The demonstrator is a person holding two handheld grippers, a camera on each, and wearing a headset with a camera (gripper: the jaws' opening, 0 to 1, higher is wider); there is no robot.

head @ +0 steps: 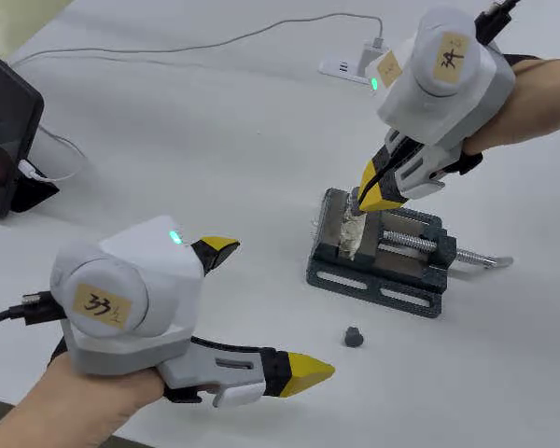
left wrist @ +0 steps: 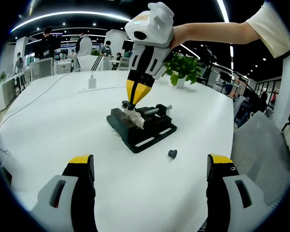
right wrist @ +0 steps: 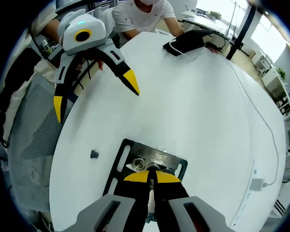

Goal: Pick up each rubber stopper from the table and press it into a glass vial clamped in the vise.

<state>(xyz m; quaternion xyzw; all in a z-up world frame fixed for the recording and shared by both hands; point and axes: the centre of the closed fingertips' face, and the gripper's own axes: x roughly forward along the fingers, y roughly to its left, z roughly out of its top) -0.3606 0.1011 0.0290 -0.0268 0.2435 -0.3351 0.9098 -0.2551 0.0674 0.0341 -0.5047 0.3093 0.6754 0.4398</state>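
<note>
One stopper (left wrist: 127,103) pinched in right claw (right wrist: 151,175) atop vial (head: 351,233); left claw (left wrist: 150,162) wide.

Bright, even overhead light; soft shadows, fisheye-warped edges.

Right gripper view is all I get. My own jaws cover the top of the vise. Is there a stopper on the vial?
Observer: Yes. Seen from the side in the left gripper view, a small dark stopper sits at the tips of the right gripper, on the mouth of the vial.
Operator: Vial straight?
Observer: The head view shows it roughly upright in the vise. I can't judge any finer tilt.
Operator: Anything hidden behind my jaws?
Observer: The vise handle sticks out sideways from the end away from the vial.
</note>
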